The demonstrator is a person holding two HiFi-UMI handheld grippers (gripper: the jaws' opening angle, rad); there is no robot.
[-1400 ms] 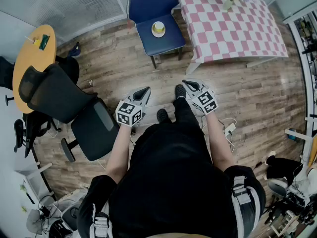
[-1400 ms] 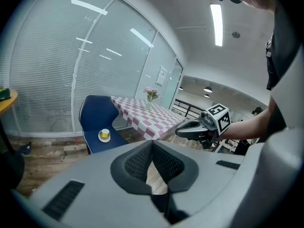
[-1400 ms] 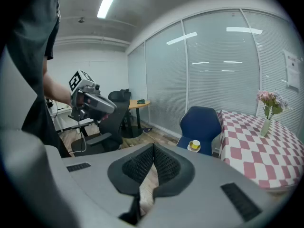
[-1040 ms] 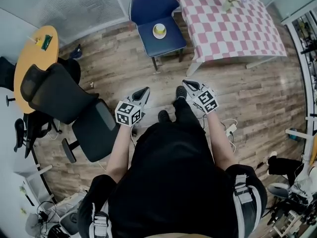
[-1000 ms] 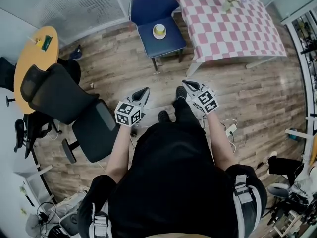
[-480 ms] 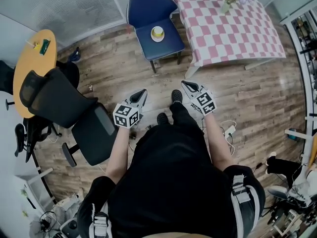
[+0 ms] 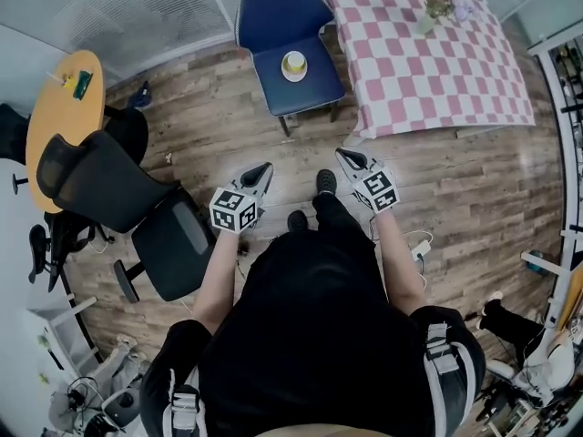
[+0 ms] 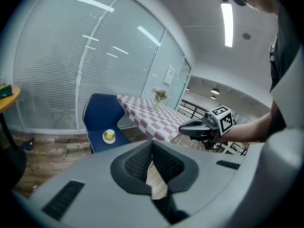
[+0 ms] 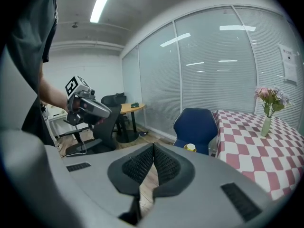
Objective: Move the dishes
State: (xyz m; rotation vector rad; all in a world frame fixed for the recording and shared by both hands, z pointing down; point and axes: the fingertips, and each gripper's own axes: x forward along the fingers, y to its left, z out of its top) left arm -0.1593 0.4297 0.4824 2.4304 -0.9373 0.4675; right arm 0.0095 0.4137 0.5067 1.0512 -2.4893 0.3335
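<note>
Holding nothing, both claws (image 7: 265,167) (image 7: 342,153) closed

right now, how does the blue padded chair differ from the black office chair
The blue padded chair carries a yellow cup on a white saucer on its seat; the black office chair has a bare seat. The blue chair stands beside the pink checked table; the black chair beside the round orange table. Both stand on the wooden floor, unoccupied.
</note>
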